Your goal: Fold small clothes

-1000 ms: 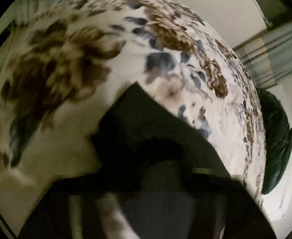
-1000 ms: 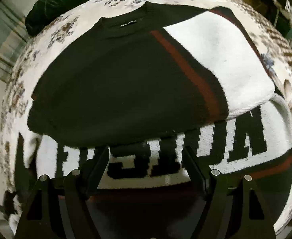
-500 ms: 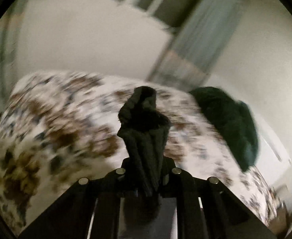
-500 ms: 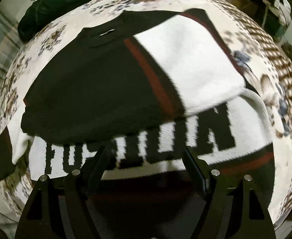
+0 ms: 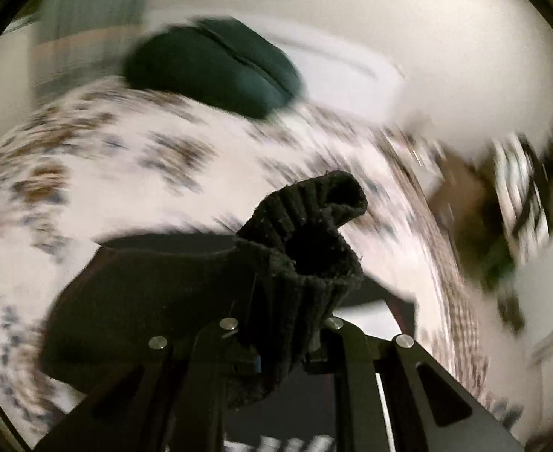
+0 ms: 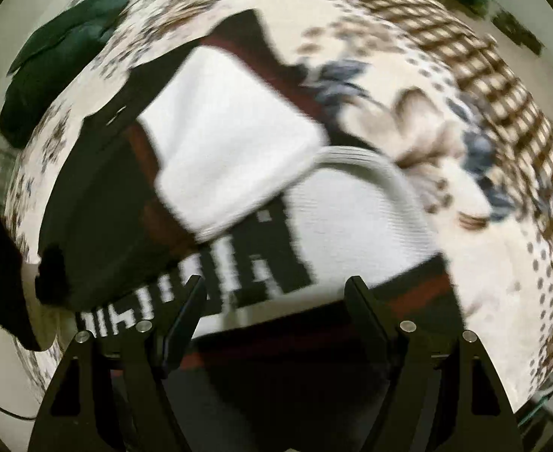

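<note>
left jaws are pinched tight on the black ribbed cuff (image 5: 306, 241) of the sweater (image 6: 208, 173) spread mid-bed (image 6: 483, 226), right gripper (image 6: 272, 312) gaping and empty near its hem, so i worry a fast swing drags the folded white sleeve (image 6: 231, 143) askew.

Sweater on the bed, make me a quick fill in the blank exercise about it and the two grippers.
1. The left gripper is shut on the sweater's black ribbed ____.
2. The right gripper hovers ____ over the sweater, holding nothing.
3. The sweater lies on a ____-patterned bedspread.
4. At the bed's far end sits a dark ____ cushion.

Missing words: cuff; open; floral; green
</note>
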{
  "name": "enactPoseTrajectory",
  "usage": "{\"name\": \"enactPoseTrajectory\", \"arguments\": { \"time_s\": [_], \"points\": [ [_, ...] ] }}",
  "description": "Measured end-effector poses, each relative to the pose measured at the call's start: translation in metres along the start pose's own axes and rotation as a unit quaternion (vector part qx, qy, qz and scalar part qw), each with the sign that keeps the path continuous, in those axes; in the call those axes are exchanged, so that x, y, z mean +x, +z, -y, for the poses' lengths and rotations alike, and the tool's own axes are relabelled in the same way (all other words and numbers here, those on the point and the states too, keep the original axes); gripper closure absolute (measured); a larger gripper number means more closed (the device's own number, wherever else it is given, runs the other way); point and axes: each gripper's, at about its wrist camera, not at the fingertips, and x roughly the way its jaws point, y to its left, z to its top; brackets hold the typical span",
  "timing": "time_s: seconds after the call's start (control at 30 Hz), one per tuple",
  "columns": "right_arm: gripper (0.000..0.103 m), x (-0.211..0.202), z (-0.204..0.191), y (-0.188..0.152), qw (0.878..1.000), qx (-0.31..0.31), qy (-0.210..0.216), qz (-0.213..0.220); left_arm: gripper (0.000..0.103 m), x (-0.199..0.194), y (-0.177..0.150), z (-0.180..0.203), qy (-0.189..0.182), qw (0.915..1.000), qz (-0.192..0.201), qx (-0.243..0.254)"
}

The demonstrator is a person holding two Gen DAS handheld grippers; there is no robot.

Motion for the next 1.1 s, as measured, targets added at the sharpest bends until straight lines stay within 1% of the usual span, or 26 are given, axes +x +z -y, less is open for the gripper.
{"name": "enactPoseTrajectory", "arguments": {
  "time_s": [0.07, 0.1, 0.13, 0.17, 0.2, 0.27, 0.33, 0.4, 0.43, 0.5, 0.53, 0.57, 0.6, 0.67, 0.7, 0.73, 0.77, 0.8, 0.83, 0.9, 0.93, 1.0, 1.03, 1.07, 1.1],
  "points": [
    [0.025, 0.0, 0.022, 0.001, 1.0, 0.022, -0.003, 0.0, 0.092, 0.026, -0.021, 0.038, -0.012, 0.9988, -0.032, 0.036],
    [0.025, 0.0, 0.029, 0.001, 1.0, 0.029, -0.005, 0.0, 0.092, 0.043, -0.038, 0.063, -0.022, 0.9961, -0.055, 0.065],
    [0.025, 0.0, 0.04, 0.001, 0.999, 0.04, -0.005, 0.0, 0.092, 0.052, -0.047, 0.075, -0.025, 0.9941, -0.068, 0.08],
    [0.025, 0.0, 0.049, 0.002, 0.999, 0.05, -0.004, -0.001, 0.092, 0.06, -0.056, 0.089, -0.026, 0.9917, -0.083, 0.095],
    [0.025, 0.001, 0.061, 0.004, 0.998, 0.059, -0.007, -0.005, 0.091, 0.075, -0.072, 0.103, -0.023, 0.987, -0.108, 0.116],
    [0.025, 0.0, 0.077, 0.006, 0.998, 0.067, 0.0, -0.011, 0.087, 0.087, -0.085, 0.12, -0.005, 0.9814, -0.135, 0.136],
    [0.025, -0.004, 0.088, 0.008, 0.998, 0.063, 0.002, -0.014, 0.07, 0.093, -0.095, 0.129, 0.005, 0.9758, -0.156, 0.153],
    [0.025, -0.011, 0.099, 0.012, 0.998, 0.057, 0.011, -0.015, 0.013, 0.088, -0.1, 0.132, -0.01, 0.9736, -0.165, 0.157],
    [0.025, -0.014, 0.104, 0.013, 0.998, 0.055, 0.014, -0.016, 0.009, 0.082, -0.099, 0.131, -0.021, 0.975, -0.161, 0.152],
    [0.025, -0.022, 0.112, 0.017, 0.998, 0.054, 0.031, -0.023, 0.009, 0.064, -0.089, 0.123, -0.035, 0.9787, -0.149, 0.137],
    [0.025, -0.025, 0.112, 0.018, 0.997, 0.057, 0.04, -0.024, 0.009, 0.052, -0.079, 0.109, -0.037, 0.9814, -0.145, 0.12],
    [0.025, -0.028, 0.114, 0.021, 0.996, 0.06, 0.053, -0.025, 0.009, 0.053, -0.078, 0.101, -0.036, 0.983, -0.142, 0.11],
    [0.025, -0.031, 0.112, 0.025, 0.995, 0.064, 0.069, -0.027, 0.009, 0.044, -0.069, 0.081, -0.031, 0.9868, -0.128, 0.094],
    [0.025, -0.032, 0.106, 0.033, 0.993, 0.07, 0.094, -0.03, 0.009, 0.035, -0.057, 0.054, -0.005, 0.9898, -0.118, 0.08],
    [0.025, -0.03, 0.097, 0.038, 0.99, 0.075, 0.116, -0.032, 0.009, 0.029, -0.05, 0.033, 0.017, 0.9917, -0.108, 0.069],
    [0.025, -0.027, 0.091, 0.044, 0.988, 0.078, 0.129, -0.033, 0.009, 0.027, -0.046, 0.015, 0.037, 0.9923, -0.101, 0.062],
    [0.025, -0.024, 0.083, 0.05, 0.987, 0.078, 0.139, -0.033, 0.009, 0.027, -0.042, -0.006, 0.068, 0.991, -0.101, 0.055],
    [0.025, -0.02, 0.072, 0.058, 0.985, 0.075, 0.151, -0.03, 0.009, 0.032, -0.041, -0.018, 0.086, 0.9896, -0.104, 0.051],
    [0.025, -0.016, 0.059, 0.068, 0.984, 0.07, 0.161, -0.026, 0.009, 0.038, -0.041, -0.043, 0.119, 0.9856, -0.113, 0.04],
    [0.025, -0.001, 0.032, 0.087, 0.983, 0.059, 0.174, -0.026, 0.009, 0.045, -0.043, -0.071, 0.155, 0.98, -0.122, 0.026],
    [0.025, 0.007, 0.022, 0.093, 0.982, 0.055, 0.179, -0.033, 0.009, 0.048, -0.045, -0.089, 0.181, 0.9756, -0.123, 0.019],
    [0.025, 0.032, -0.001, 0.106, 0.979, 0.062, 0.185, -0.063, 0.009, 0.053, -0.048, -0.105, 0.201, 0.9712, -0.127, 0.015],
    [0.025, 0.045, -0.01, 0.111, 0.977, 0.065, 0.184, -0.082, 0.009, 0.056, -0.051, -0.115, 0.214, 0.9681, -0.129, 0.013],
    [0.026, 0.06, -0.019, 0.114, 0.976, 0.068, 0.178, -0.105, 0.009, 0.056, -0.053, -0.121, 0.219, 0.9669, -0.131, 0.011],
    [0.045, 0.07, -0.027, 0.115, 0.976, 0.067, 0.17, -0.117, 0.009, 0.057, -0.056, -0.127, 0.223, 0.9655, -0.135, 0.008]
  ]
}}
